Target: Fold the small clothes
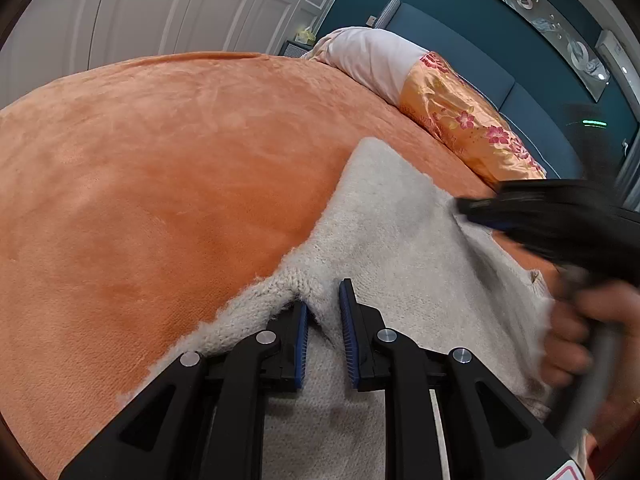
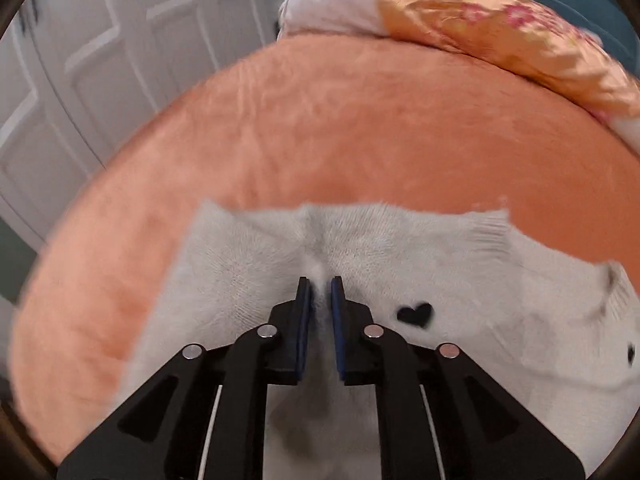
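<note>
Blanket [image 1: 140, 184]: one, orange plush, covering the bed; bare across the whole left and centre of the left view and across the upper middle of the right view.

Sweater [image 1: 392, 232]: one, pale grey knit, lying on the blanket at lower right of the left view and across the lower half of the right view [image 2: 248, 256]. Fuzzy edge runs diagonally from lower left to a corner at centre right in the left view; in the right view its far edge runs level across mid-frame, with a ribbed cuff [image 2: 490, 226] at right. Black hearts [image 2: 416, 314]: two visible, lower right.

Left gripper [image 1: 324, 308]: jaws part-open, a raised pinch of the sweater's edge between them, touching the left pad; whether it is clamped cannot be told.

Right gripper [image 2: 320, 294]: jaws nearly together, a ridge of sweater pinched up between the pads. In the left view it is blurred at right edge [image 1: 472, 208], its hand [image 1: 580, 332] below.

Pillows [image 1: 420, 80]: two, one white, one orange floral, upper right.

Doors [image 1: 160, 4]: white panelled, upper left.
</note>
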